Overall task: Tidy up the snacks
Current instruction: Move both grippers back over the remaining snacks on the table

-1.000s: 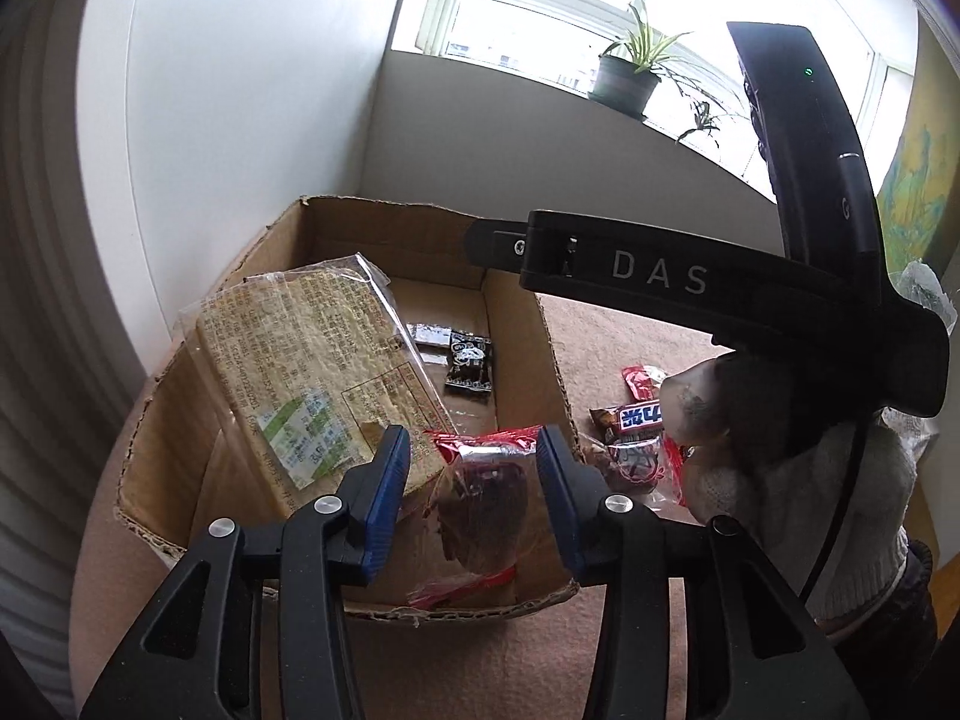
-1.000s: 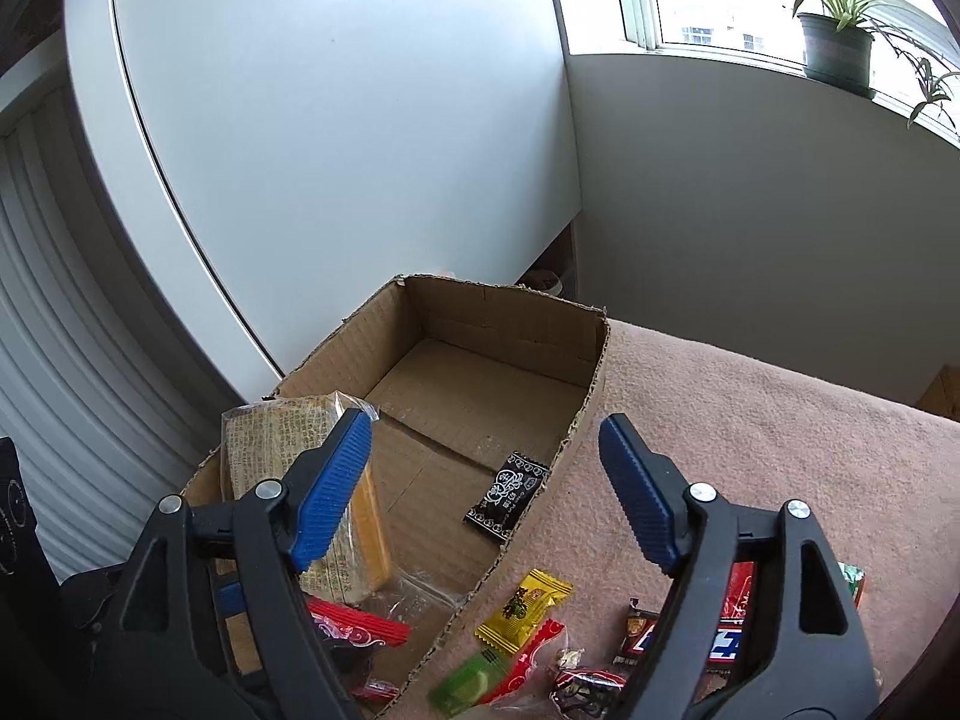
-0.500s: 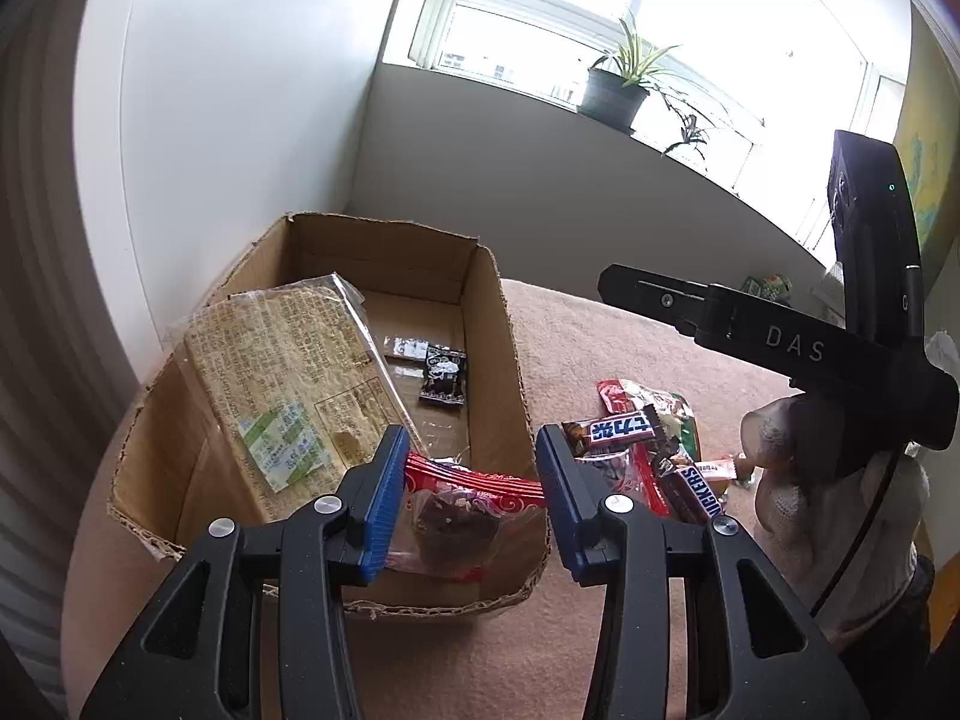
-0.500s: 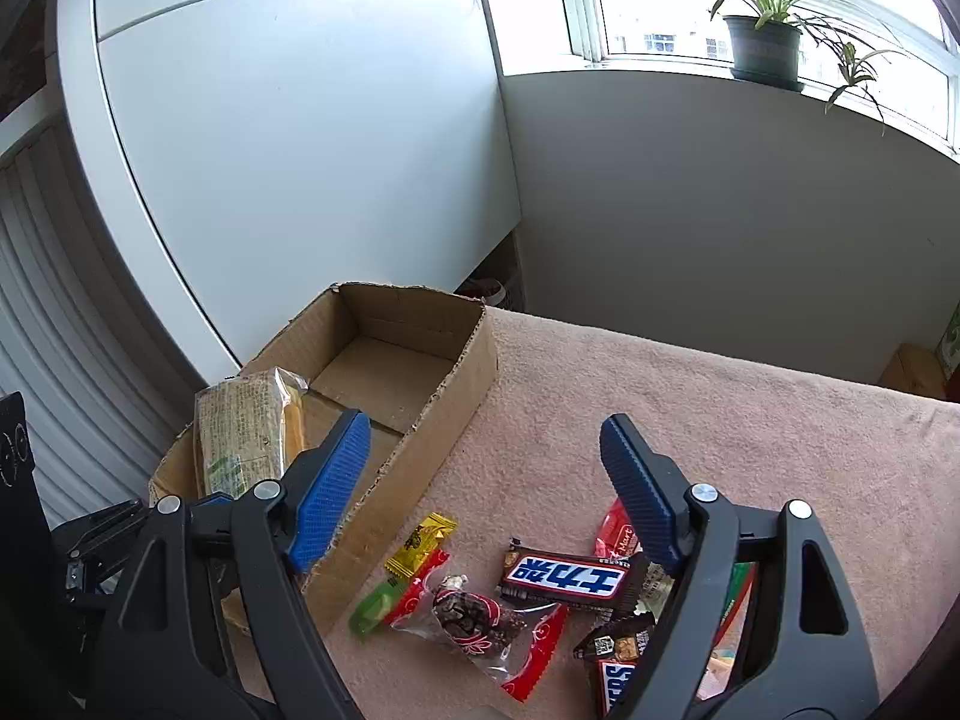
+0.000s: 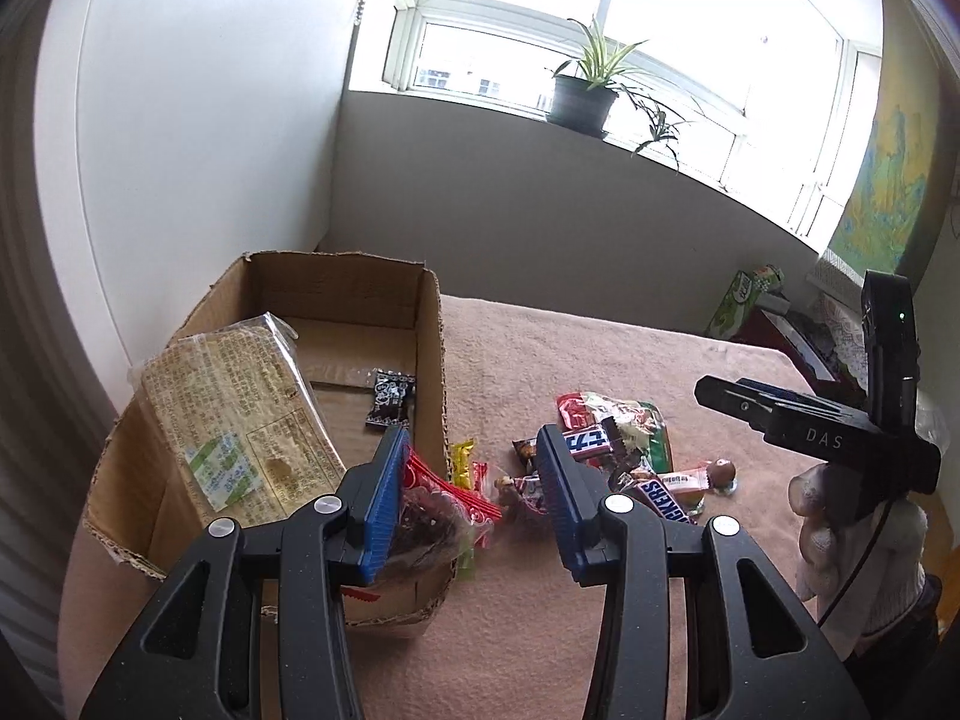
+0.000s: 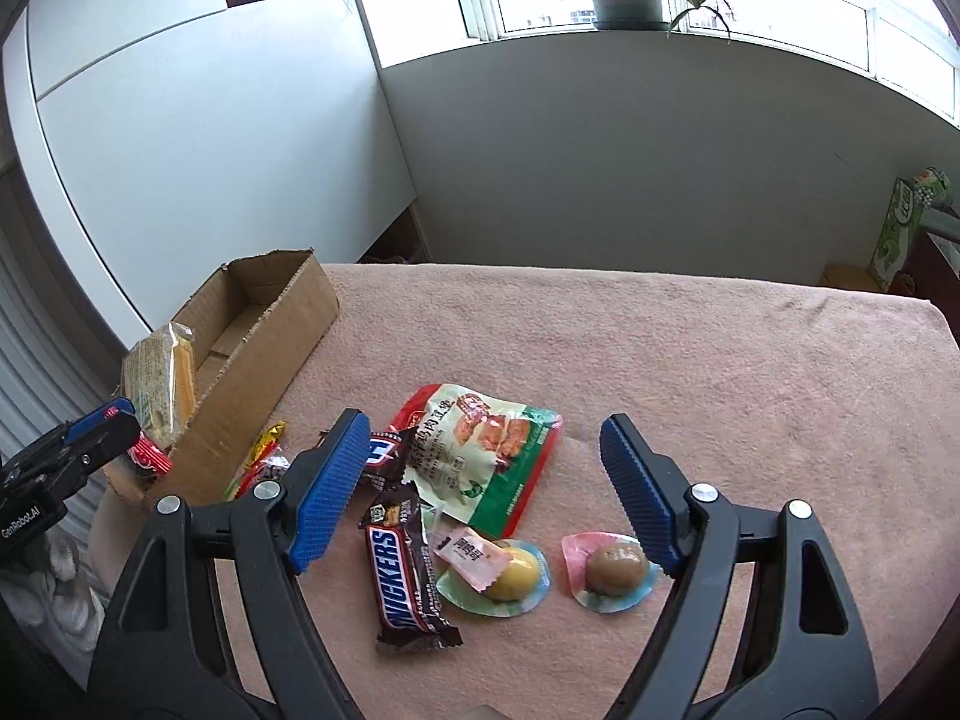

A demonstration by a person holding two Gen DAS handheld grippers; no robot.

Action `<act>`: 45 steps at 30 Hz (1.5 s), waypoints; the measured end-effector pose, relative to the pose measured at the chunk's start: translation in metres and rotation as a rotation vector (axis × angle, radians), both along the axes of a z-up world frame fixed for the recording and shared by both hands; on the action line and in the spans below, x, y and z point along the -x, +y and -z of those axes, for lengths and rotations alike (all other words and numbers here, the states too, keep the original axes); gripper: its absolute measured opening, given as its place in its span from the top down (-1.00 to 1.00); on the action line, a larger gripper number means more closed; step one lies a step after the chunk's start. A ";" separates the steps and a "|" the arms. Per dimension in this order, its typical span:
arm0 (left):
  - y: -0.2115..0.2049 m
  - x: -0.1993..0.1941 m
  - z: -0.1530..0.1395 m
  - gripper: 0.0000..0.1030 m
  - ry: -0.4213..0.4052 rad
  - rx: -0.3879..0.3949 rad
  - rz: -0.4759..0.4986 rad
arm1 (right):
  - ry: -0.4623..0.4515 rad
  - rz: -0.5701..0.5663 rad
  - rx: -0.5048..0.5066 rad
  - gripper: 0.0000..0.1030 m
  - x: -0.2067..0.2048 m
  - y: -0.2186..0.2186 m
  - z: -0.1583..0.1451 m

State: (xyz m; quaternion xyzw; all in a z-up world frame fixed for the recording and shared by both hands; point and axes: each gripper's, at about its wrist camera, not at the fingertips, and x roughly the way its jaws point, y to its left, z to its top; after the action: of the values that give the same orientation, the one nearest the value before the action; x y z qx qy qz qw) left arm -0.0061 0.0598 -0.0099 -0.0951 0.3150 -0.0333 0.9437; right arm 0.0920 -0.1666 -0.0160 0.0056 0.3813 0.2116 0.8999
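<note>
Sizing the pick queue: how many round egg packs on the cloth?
2. The yellow egg pack sits right of the Snickers bar; the brown egg pack lies further right. The pile may hide more.

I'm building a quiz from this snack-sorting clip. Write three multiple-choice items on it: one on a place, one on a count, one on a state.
1. Where is the small black packet?
A. in the cardboard box
B. on the cloth
C. on the windowsill

2. How many round snacks in clear wrappers lie by the right gripper?
A. one
B. two
C. four

3. The right gripper is:
A. shut on the Snickers bar
B. open
C. out of view

Key: A, it lies on the box floor; B, one yellow, one brown; B, its jaws stand wide apart, holding nothing.
</note>
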 end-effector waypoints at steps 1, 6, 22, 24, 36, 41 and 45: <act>-0.002 0.001 -0.002 0.17 -0.010 -0.009 -0.005 | 0.006 0.004 0.001 -0.58 0.000 -0.005 0.002; -0.013 0.007 -0.013 0.17 -0.056 -0.041 -0.029 | 0.003 0.020 0.025 -0.58 0.003 -0.023 0.008; -0.090 -0.022 0.021 0.17 0.126 0.054 0.203 | 0.126 0.042 0.037 -0.38 0.003 -0.055 0.049; -0.095 -0.029 0.031 0.17 0.170 0.075 0.211 | 0.122 0.039 0.043 -0.38 0.004 -0.055 0.048; -0.126 -0.055 0.059 0.17 0.282 0.021 0.213 | 0.152 0.025 0.069 -0.24 0.006 -0.063 0.049; -0.130 -0.062 0.064 0.17 0.292 0.017 0.198 | 0.151 0.002 0.127 -0.17 0.007 -0.051 0.054; -0.131 -0.064 0.068 0.16 0.300 -0.003 0.196 | 0.144 -0.003 0.173 -0.18 0.005 -0.042 0.057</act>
State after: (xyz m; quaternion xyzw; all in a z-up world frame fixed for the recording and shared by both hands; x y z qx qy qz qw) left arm 0.0579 -0.0716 -0.0778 -0.0663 0.4602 -0.1098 0.8785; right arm 0.0875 -0.2083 -0.0734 -0.0572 0.4615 0.1781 0.8672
